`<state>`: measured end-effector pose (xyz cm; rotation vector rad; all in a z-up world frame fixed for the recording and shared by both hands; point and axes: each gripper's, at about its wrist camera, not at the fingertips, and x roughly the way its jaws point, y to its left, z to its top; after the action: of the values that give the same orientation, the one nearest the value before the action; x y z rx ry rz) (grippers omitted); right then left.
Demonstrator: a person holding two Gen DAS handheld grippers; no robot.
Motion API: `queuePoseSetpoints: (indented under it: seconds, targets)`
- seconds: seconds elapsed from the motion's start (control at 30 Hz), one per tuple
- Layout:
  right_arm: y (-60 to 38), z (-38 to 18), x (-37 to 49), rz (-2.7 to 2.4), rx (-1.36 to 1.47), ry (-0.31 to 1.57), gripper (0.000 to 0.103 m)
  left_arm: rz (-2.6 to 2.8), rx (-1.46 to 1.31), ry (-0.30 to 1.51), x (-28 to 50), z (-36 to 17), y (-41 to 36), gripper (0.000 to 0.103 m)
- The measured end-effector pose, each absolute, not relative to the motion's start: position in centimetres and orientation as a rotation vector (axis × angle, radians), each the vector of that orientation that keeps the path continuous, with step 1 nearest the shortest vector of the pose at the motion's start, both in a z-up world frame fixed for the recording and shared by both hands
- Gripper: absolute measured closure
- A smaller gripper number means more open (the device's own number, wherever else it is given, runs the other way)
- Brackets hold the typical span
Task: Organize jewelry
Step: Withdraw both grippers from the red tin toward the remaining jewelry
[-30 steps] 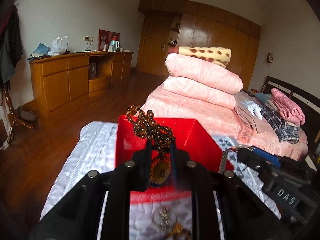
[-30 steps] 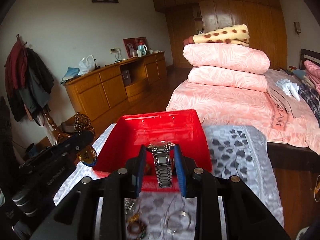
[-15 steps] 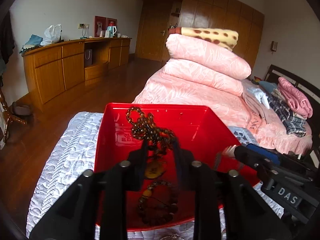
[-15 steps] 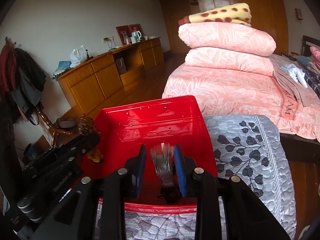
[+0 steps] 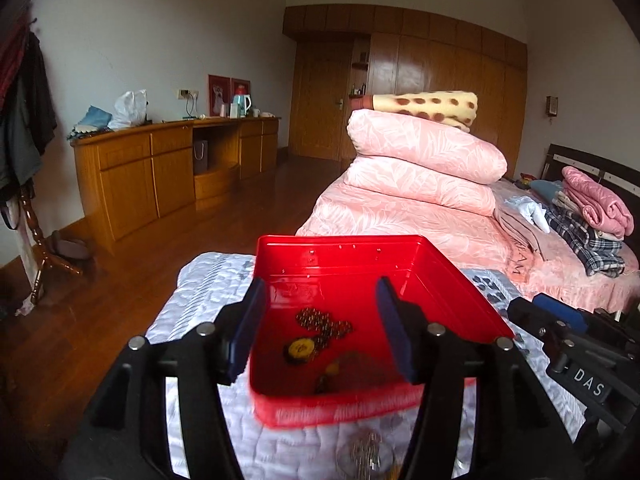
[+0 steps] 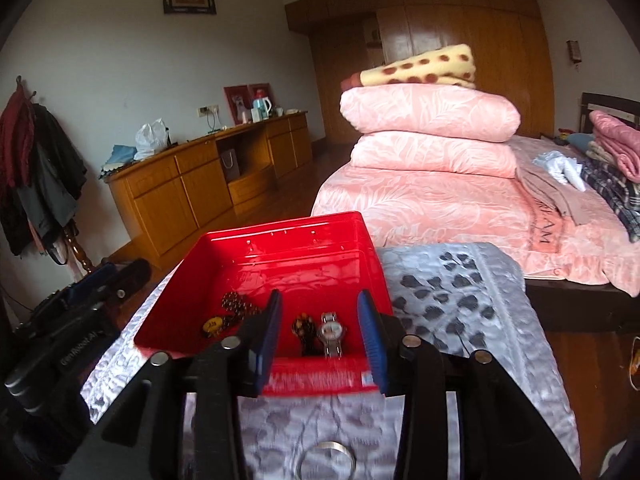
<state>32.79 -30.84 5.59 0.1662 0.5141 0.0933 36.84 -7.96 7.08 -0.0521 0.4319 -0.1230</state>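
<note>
A red plastic box [image 5: 340, 252] [image 6: 280, 236] stands on a silver quilted stool top [image 5: 200, 300] [image 6: 460, 300]. In it lie a brown bead necklace with a gold pendant [image 5: 320, 328] [image 6: 232, 308], a dark bead bracelet [image 6: 304, 328] and a silver wristwatch [image 6: 331, 332]. My left gripper [image 5: 320, 328] is open and empty just above the box's near side. My right gripper [image 6: 318, 334] is open and empty over the box's near edge, above the watch. More jewelry lies on the stool in front of the box: a silver piece [image 5: 364, 452] and a silver bangle [image 6: 326, 460].
A bed with pink quilts [image 5: 420, 168] and folded clothes [image 5: 588, 216] stands behind the stool. A wooden sideboard [image 5: 168, 168] runs along the left wall, a coat stand [image 5: 28, 160] at far left. Wooden floor [image 5: 120, 280] lies between them.
Both grippers opened and pulled back. The bead necklace dropped from the left gripper and the watch from the right one; both now lie in the red box.
</note>
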Motion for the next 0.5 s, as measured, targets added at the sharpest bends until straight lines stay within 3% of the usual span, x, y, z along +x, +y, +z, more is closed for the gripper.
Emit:
queuePoseSetpoints:
  seconds: [0.5]
  targets:
    - [-30.5,1.9,20.7,0.078,0.188,0.549,0.064,-0.091,-0.041,0.490,25.0,2.9,-5.1,0.041]
